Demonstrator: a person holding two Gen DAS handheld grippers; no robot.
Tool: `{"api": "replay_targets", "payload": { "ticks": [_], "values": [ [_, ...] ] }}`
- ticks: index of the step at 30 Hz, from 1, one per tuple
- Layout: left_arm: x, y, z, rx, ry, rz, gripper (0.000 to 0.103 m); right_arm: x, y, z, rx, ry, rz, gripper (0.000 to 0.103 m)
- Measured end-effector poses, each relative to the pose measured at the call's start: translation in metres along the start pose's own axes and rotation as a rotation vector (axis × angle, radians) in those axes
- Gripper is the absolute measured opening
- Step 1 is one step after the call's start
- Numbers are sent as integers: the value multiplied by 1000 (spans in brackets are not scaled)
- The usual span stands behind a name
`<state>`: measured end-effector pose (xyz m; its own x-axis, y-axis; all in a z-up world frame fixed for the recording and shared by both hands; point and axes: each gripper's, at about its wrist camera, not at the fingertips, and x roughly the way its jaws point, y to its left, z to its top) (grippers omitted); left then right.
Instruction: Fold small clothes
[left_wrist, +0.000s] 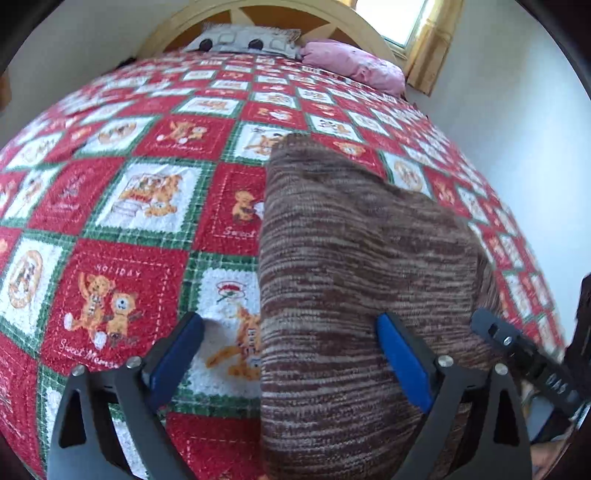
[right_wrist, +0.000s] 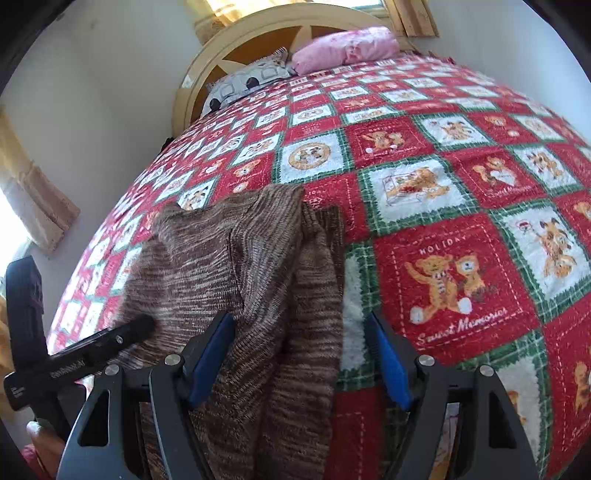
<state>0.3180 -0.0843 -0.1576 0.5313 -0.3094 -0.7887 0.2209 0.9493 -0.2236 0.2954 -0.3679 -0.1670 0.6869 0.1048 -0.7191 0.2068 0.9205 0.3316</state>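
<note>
A brown striped knit garment (left_wrist: 351, 277) lies in loose folds on the red and green teddy-bear quilt (left_wrist: 122, 266). My left gripper (left_wrist: 291, 358) hangs open over the garment's left edge, one blue pad above the quilt and the other above the knit. In the right wrist view the same garment (right_wrist: 258, 277) runs down between the jaws of my right gripper (right_wrist: 301, 360), which stands open; the pads do not press on the fabric. One of my right gripper's fingers (left_wrist: 506, 339) shows at the far right of the left wrist view, and one of my left gripper's fingers (right_wrist: 110, 341) rests by the knit's left side.
The quilt covers a bed with a rounded wooden headboard (left_wrist: 173, 33). A grey patterned pillow (left_wrist: 243, 40) and a pink pillow (left_wrist: 354, 62) lie at the head. White walls close in on both sides, and a window (left_wrist: 391, 18) with wooden trim is behind the headboard.
</note>
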Motion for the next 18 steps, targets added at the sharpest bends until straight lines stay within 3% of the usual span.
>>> {"api": "replay_targets", "payload": {
  "ticks": [3, 5, 7, 11, 13, 16, 18],
  "values": [
    [0, -6, -1, 17, 0, 4, 96, 4, -1, 1, -7, 10, 16, 74],
    [-3, -9, -3, 30, -10, -9, 88, 5, 2, 1, -24, 10, 13, 71],
    [-6, -17, -5, 68, -19, -35, 63, 6, 8, 0, -55, 11, 21, 54],
    [-11, -28, -2, 129, -42, 14, 50, 6, 17, 0, -62, 13, 27, 35],
    [-17, -32, -2, 147, -50, 46, 39, 1, 24, -2, -87, -5, 1, 25],
    [-26, -34, 2, 164, -52, 72, 28, -6, 36, -3, -129, -34, -39, 22],
    [-35, -35, 1, 183, -62, 82, 26, -15, 43, -3, -140, -59, -42, 21]
  ]
}}
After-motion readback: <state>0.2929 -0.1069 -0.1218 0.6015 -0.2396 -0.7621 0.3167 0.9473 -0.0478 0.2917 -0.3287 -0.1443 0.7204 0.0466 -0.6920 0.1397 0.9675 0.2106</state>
